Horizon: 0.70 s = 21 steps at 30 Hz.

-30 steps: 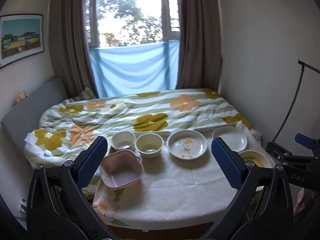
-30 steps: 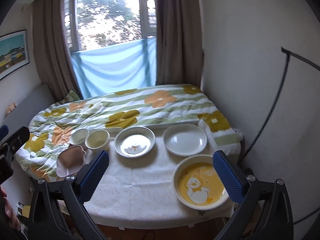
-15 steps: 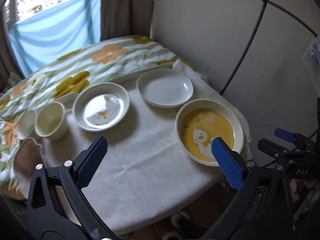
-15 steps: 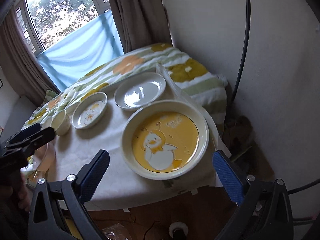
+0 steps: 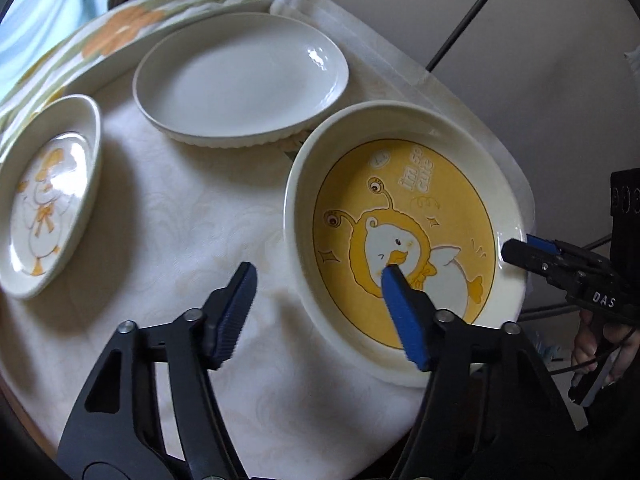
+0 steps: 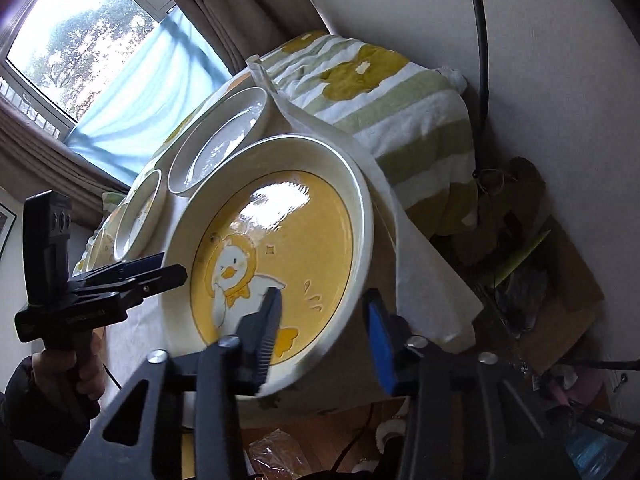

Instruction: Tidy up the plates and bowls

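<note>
A large yellow duck plate (image 5: 404, 232) with a cream rim sits at the table's near right corner; it also shows in the right wrist view (image 6: 276, 248). My left gripper (image 5: 320, 276) is open and straddles its left rim, one finger inside, one outside over the cloth. My right gripper (image 6: 324, 304) is open and straddles the plate's near right rim, one finger over the yellow face, one outside. A plain white plate (image 5: 240, 76) lies behind it. A small duck dish (image 5: 48, 200) lies to the left.
A white tablecloth (image 5: 180, 208) covers the table. A flowered striped blanket (image 6: 392, 96) lies behind and drapes to the right. A black stand pole (image 6: 480, 60) rises by the wall. Clutter lies on the floor (image 6: 540, 260) at right.
Both grippers have moved in close and down onto the yellow duck plate, from opposite sides. Their jaws have narrowed around its rim. The bowls at left have left the views.
</note>
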Tool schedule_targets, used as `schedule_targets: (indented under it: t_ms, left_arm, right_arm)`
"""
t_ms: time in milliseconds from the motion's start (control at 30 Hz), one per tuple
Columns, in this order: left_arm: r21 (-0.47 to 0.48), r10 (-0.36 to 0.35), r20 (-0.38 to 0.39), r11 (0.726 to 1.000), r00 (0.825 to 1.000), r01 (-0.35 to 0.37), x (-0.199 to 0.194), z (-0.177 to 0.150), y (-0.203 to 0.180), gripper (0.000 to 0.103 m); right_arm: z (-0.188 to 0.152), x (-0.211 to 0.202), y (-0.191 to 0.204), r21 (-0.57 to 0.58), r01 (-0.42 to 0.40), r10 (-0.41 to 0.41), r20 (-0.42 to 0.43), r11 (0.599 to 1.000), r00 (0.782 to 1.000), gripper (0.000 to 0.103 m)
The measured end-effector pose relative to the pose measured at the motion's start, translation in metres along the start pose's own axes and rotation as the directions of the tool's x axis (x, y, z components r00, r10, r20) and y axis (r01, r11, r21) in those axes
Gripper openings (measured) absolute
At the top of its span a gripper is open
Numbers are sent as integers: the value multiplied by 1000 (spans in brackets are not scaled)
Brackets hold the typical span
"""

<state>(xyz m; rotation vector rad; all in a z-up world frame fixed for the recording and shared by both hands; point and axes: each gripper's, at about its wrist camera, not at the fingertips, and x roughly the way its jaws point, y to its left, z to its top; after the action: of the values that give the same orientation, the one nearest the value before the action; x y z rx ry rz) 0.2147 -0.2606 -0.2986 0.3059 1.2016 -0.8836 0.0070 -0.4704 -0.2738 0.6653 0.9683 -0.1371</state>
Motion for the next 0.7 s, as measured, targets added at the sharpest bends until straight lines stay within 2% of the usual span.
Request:
schedule_targets:
  t_ms: [100, 167, 200, 300, 700]
  left_arm:
    - [11, -11, -23, 1000, 1000, 11, 8, 3, -2, 43]
    - [16, -18, -37, 1000, 999, 18, 12, 4, -3, 28]
    - [16, -19, -48, 1000, 999, 20, 14, 3, -1, 26]
    - [20, -15, -45, 1000, 999, 16, 14, 5, -3, 25]
    - [64, 30, -4, 998, 1000, -30, 6, -1, -17, 25]
  right_arm:
    - [6, 5, -2, 8, 4, -4, 12, 1000, 1000, 27]
    - [8, 6, -3, 10, 17, -17, 16, 1000, 1000, 23]
    - [10, 8, -4, 14, 21, -22, 16, 1000, 1000, 19]
    - [14, 10, -8, 33, 20, -20, 11, 999, 1000, 14]
    - [17, 11, -3, -34, 53, -52, 13, 998, 999, 14]
